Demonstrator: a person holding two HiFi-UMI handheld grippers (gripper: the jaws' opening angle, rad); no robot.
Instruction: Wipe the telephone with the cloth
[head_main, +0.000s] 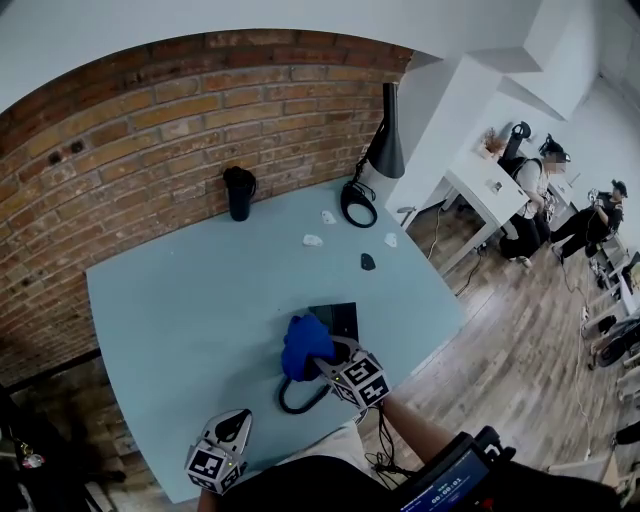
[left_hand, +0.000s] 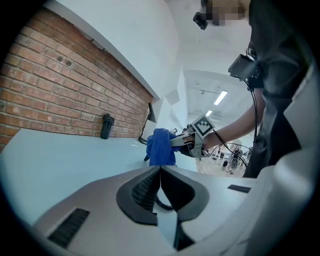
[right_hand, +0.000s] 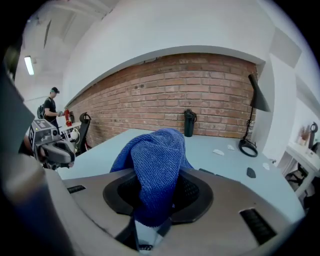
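Pale blue bench (head_main: 180, 300) against a brick wall. A black tumbler (head_main: 239, 192) and a lamp (head_main: 385, 140) stand upper centre in the head view, with white scraps (head_main: 313, 240) near them. The telephone (head_main: 338, 318), a dark flat body with a looped cord (head_main: 296, 400), sits low centre, near the bench's front edge. The right gripper (head_main: 328, 362) is clamped on the blue cloth (right_hand: 157, 165), which bulges from the jaws over the telephone's near side; contact uncertain. The left gripper (left_hand: 160, 170), lower left, has its jaws together on nothing, apart from the telephone. The cloth looks soft, light and floppy: best pinched at a bunched fold. The telephone is probably hard and light and may slide under wiping, so brace its body.
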